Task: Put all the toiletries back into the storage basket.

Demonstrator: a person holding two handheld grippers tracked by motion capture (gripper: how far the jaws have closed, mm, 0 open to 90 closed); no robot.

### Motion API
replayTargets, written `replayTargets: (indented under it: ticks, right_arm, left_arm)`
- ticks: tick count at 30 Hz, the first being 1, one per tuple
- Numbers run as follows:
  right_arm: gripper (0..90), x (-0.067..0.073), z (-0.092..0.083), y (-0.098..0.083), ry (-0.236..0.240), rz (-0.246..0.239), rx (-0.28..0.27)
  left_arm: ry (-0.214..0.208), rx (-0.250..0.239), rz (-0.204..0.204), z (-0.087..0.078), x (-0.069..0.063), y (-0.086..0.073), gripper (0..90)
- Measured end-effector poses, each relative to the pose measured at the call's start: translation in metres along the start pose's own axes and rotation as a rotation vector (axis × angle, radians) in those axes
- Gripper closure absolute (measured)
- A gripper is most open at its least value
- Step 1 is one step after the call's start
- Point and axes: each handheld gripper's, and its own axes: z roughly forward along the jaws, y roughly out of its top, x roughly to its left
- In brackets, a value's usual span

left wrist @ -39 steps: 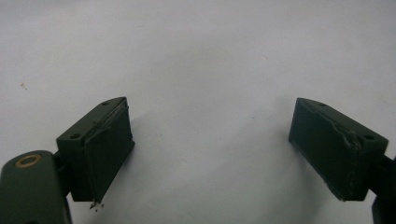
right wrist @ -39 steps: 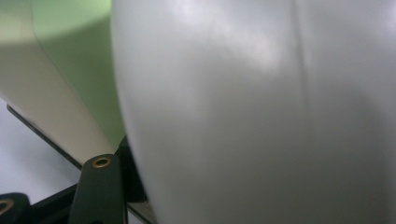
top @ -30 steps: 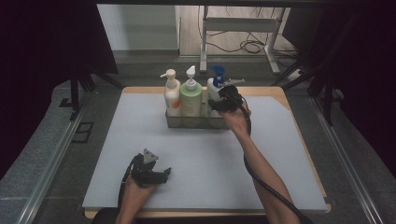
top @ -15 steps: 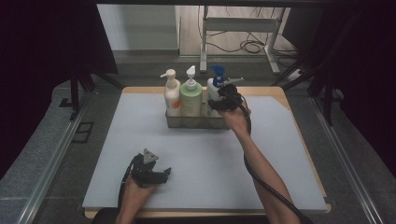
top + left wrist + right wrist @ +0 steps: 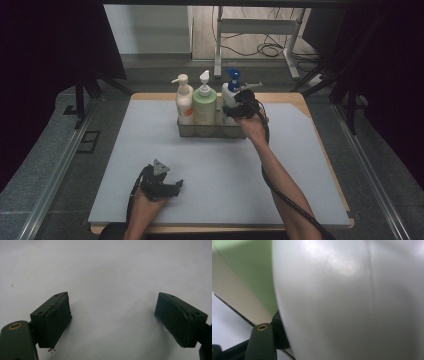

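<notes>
Table (image 5: 150, 130) spreads pale and broad beneath me; at its far middle stands a clear caddy (image 5: 210, 131) with three pump bottles upright in a row: cream bottle (image 5: 184, 99), green bottle (image 5: 204, 102), and at the right end the white bottle (image 5: 229, 94) with the blue pump; my right gripper (image 5: 239, 107) sits against that white bottle, which stands in the caddy; its rounded wall (image 5: 352, 300) lies close between my right jaws, which have just been opening, though whether the pads press it I cannot tell; my left gripper (image 5: 112, 322) rests near the table's front edge, well apart from the caddy, jaws spread wide over bare surface.
</notes>
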Motion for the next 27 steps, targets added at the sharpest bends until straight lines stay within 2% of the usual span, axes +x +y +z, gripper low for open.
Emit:
replayTargets:
  ticks: [7,12,19,27]
  right_arm:
    - [22.5,0.001,0.0,0.002,-0.014,-0.009,-0.008]
    - [14.6,-0.001,-0.001,-0.001,0.0,-0.022,-0.007]
    - [13.5,-0.005,-0.007,-0.007,0.03,-0.048,0.015]
    - [13.6,-0.008,-0.017,-0.015,0.062,-0.044,0.017]
  left_arm:
    - [0.0,0.0,0.0,0.0,0.0,0.0,12.9]
    - [0.0,0.0,0.0,0.0,0.0,0.0,12.9]
    - [0.0,0.0,0.0,0.0,0.0,0.0,12.9]
    - [-0.001,-0.001,-0.001,0.0,0.0,0.0,12.9]
